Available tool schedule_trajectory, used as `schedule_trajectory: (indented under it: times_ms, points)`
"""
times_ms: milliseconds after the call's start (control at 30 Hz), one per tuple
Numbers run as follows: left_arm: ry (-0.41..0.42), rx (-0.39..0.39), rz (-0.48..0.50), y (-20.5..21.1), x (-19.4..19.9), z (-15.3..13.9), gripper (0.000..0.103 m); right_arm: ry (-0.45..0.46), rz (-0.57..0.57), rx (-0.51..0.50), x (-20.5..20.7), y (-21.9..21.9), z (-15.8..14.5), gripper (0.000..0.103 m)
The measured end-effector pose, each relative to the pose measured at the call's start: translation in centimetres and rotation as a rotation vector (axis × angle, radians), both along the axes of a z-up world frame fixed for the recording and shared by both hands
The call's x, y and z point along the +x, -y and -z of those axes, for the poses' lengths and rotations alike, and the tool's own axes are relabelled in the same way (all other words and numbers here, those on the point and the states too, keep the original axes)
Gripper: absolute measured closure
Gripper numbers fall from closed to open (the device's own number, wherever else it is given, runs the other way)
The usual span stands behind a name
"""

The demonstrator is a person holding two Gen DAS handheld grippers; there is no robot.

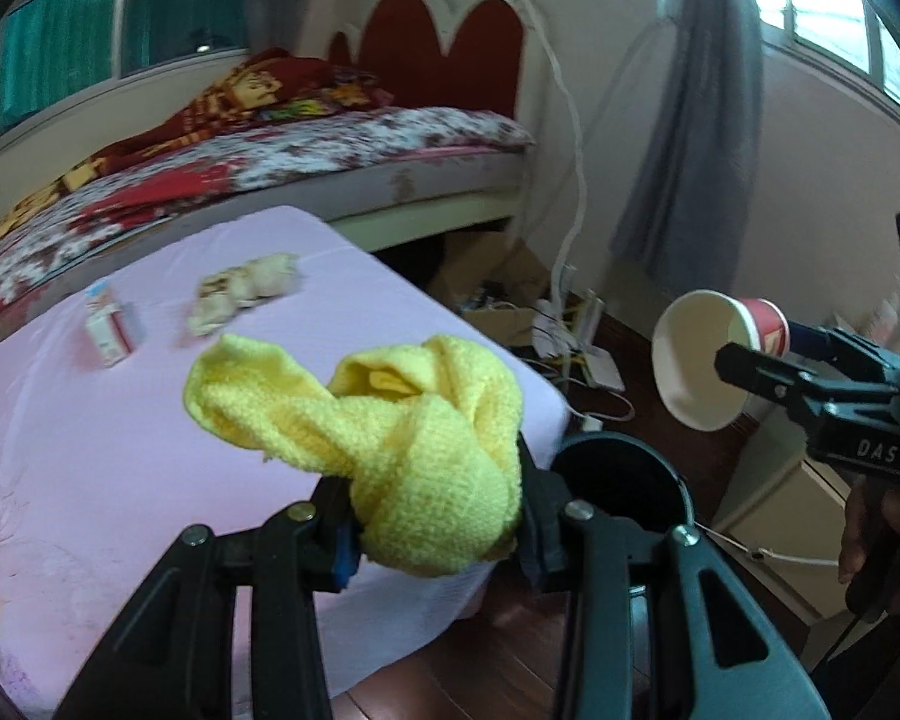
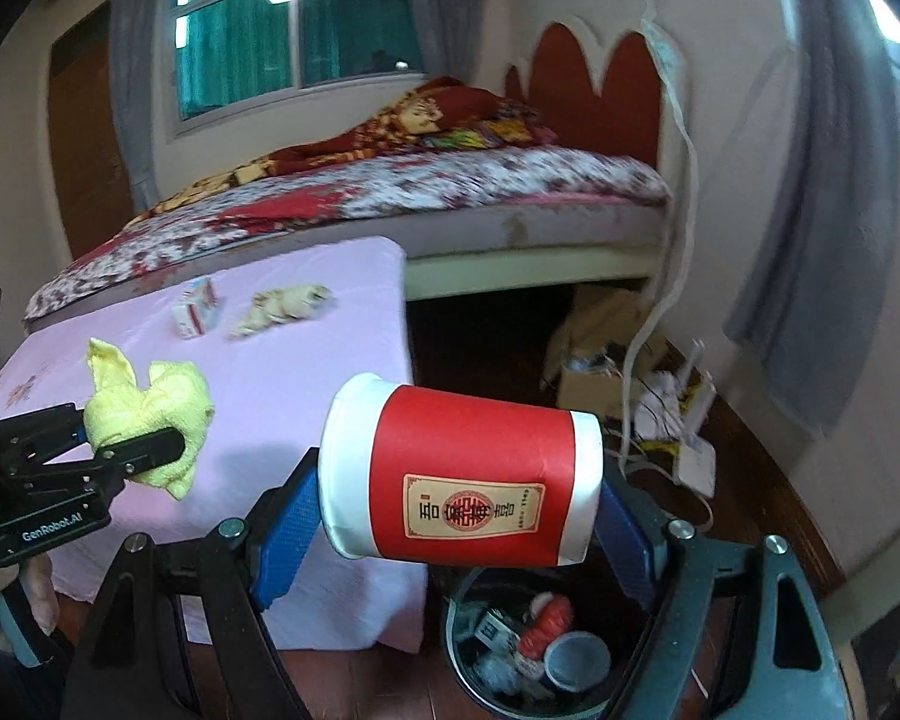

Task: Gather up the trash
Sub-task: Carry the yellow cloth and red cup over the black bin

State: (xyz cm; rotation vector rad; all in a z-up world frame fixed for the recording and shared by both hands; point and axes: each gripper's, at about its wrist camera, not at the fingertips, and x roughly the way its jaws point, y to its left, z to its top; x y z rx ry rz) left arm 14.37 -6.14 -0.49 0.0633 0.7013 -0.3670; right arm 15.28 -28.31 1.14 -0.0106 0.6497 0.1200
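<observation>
My left gripper [image 1: 438, 531] is shut on a bunched yellow cloth [image 1: 402, 432], held above the pink-covered table's [image 1: 120, 468] right corner; the same cloth [image 2: 150, 420] shows at the left of the right wrist view. My right gripper [image 2: 459, 516] is shut on a red and white paper cup [image 2: 468, 480] lying sideways between the blue pads, directly over a black trash bin [image 2: 570, 696] that holds several scraps. In the left wrist view the cup [image 1: 714, 354] hangs at the right, above and beyond the bin's rim [image 1: 618, 468]. A small red and white carton [image 1: 111, 324] and crumpled paper [image 1: 240, 294] lie on the table.
A bed [image 1: 270, 156] with patterned bedding stands behind the table. Cardboard boxes [image 2: 606, 372], cables and a white router [image 2: 696, 456] clutter the wooden floor by the wall. Grey curtains [image 1: 690, 138] hang at the right. A hand [image 2: 12, 594] grips the left tool.
</observation>
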Motion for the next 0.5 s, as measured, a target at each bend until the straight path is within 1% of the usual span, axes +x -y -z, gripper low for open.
schedule_trajectory:
  times_ms: [267,500]
  points:
    - [-0.04,0.003,0.099,5.5,-0.5,1.5,0.061,-0.024,0.078,0.017,-2.0,4.7,1.4,0.019]
    - [-0.077,0.001,0.159,8.8,-0.6,3.1,0.061,-0.069,0.127,0.019,-2.5,7.7,3.4,0.019]
